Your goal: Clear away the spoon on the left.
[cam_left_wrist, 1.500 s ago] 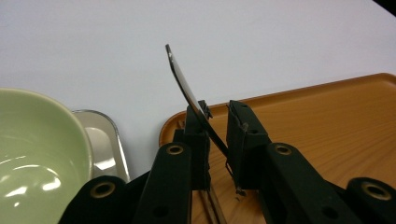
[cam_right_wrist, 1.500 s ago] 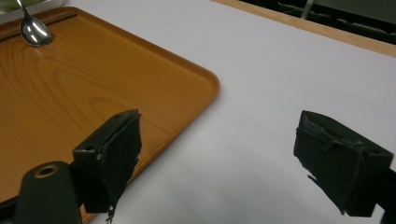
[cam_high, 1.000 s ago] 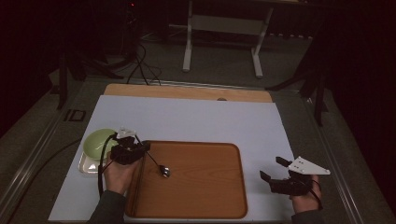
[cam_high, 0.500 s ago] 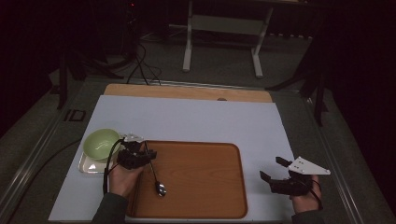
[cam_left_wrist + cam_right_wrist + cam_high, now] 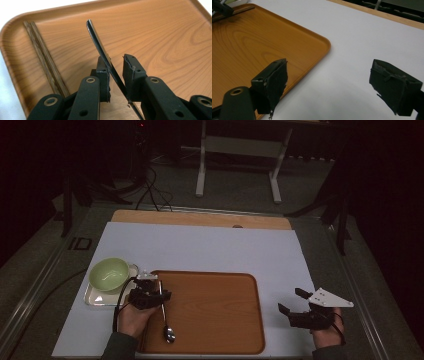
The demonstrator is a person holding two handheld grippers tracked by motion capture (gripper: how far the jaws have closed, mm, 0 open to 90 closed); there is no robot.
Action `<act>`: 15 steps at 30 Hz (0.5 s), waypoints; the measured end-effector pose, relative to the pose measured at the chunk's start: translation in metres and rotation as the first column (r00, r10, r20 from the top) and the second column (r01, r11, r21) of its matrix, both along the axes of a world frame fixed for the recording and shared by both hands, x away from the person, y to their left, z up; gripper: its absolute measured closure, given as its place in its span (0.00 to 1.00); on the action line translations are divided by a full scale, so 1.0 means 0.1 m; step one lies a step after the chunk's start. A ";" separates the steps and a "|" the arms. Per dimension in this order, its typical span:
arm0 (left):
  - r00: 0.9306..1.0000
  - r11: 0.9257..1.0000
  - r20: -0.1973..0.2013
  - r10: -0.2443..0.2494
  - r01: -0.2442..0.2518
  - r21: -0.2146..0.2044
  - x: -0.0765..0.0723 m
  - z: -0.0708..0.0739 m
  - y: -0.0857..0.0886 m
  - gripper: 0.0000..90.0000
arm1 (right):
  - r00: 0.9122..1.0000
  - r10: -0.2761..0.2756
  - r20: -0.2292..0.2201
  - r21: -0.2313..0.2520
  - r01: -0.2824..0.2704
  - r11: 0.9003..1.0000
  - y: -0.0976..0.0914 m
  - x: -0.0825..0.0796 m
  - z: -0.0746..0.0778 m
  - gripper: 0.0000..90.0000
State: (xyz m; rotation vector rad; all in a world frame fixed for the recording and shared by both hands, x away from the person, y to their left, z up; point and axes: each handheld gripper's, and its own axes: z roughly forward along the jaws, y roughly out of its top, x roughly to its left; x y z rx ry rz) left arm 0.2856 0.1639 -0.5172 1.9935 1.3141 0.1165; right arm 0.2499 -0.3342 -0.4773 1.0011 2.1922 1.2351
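Pinching the spoon by its handle, your left gripper holds it over the wooden tray, lower left of the high view. Your right gripper, lower right, gapes wide above the white table.

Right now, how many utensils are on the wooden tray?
3. A spoon lies at the tray's left side, its handle between the left claw's jaws. Two chopsticks lie side by side along the left rim. None seem hidden.
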 end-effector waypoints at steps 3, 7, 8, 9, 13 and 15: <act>1.000 1.000 -0.004 -0.005 0.005 -0.006 0.00 -0.01 0.00 0.85 | 1.000 0.000 0.000 0.000 0.000 1.000 0.00 0.00 0.00 0.16; 1.000 1.000 -0.010 -0.006 0.006 0.002 0.00 -0.02 -0.01 0.85 | 1.000 0.001 -0.001 0.001 -0.001 1.000 0.00 0.00 0.00 0.16; 1.000 1.000 -0.011 -0.006 0.006 0.006 0.00 -0.03 -0.01 0.85 | 1.000 0.001 -0.001 0.001 -0.001 1.000 0.00 0.00 0.00 0.16; 1.000 1.000 -0.013 -0.009 0.009 0.012 0.01 -0.03 -0.01 0.85 | 1.000 0.001 -0.002 -0.001 -0.001 1.000 0.00 0.00 0.00 0.16; 1.000 1.000 -0.020 -0.007 0.007 0.010 0.01 -0.05 0.00 0.85 | 1.000 0.000 -0.001 0.001 0.000 1.000 0.00 0.00 0.00 0.16; 1.000 1.000 -0.024 -0.003 0.003 0.004 0.02 -0.06 0.01 0.84 | 1.000 0.001 -0.001 0.001 -0.001 1.000 0.00 0.00 0.00 0.16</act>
